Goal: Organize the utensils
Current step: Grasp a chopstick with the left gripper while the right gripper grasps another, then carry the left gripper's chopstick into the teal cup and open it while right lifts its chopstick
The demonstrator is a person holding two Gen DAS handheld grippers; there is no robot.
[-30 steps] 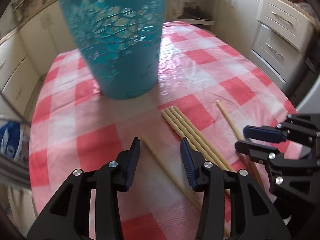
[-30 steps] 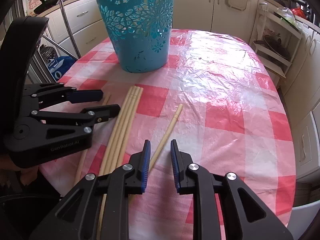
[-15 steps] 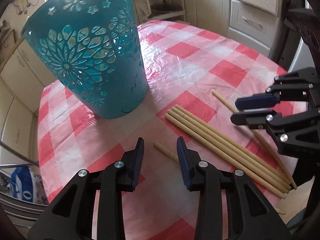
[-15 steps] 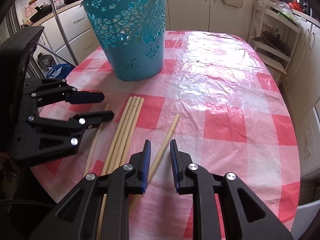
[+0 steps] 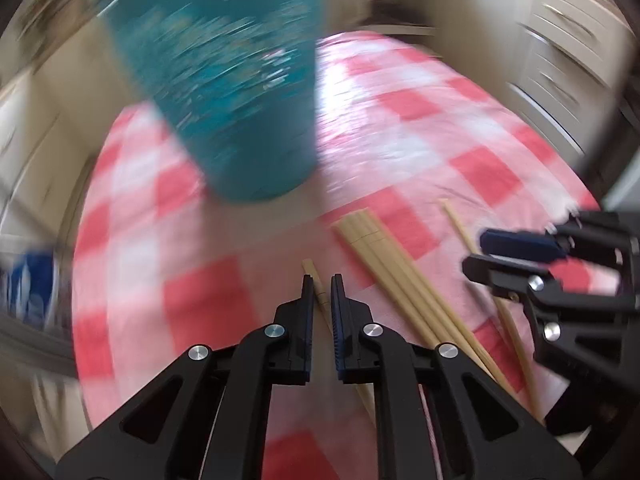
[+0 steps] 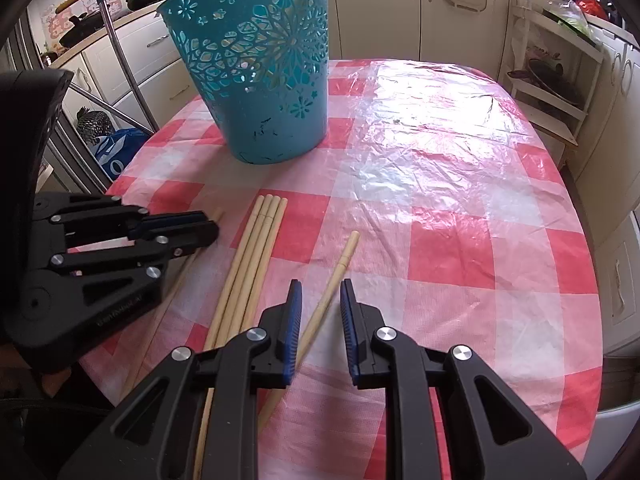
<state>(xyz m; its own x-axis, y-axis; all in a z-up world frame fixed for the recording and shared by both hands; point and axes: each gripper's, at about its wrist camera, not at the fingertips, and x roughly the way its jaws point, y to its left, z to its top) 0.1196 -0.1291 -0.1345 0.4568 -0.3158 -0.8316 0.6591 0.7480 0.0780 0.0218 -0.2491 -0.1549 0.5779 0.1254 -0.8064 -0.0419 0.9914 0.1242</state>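
gripping chopstick (image 5: 316,284), left tool (image 5: 321,292) just closed.

Checked tablecloth (image 6: 440,184), cream cabinets (image 6: 376,4)

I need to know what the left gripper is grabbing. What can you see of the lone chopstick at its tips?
The lone chopstick is a slim, pale stick that looks like bamboo or wood, with a blunt squared end toward the teal basket. It lies flat on the red-and-white checked tablecloth, apart from the bundle of four chopsticks. The left gripper has just been closing and now pinches it near that end. Its remaining length runs back under the gripper, mostly hidden.
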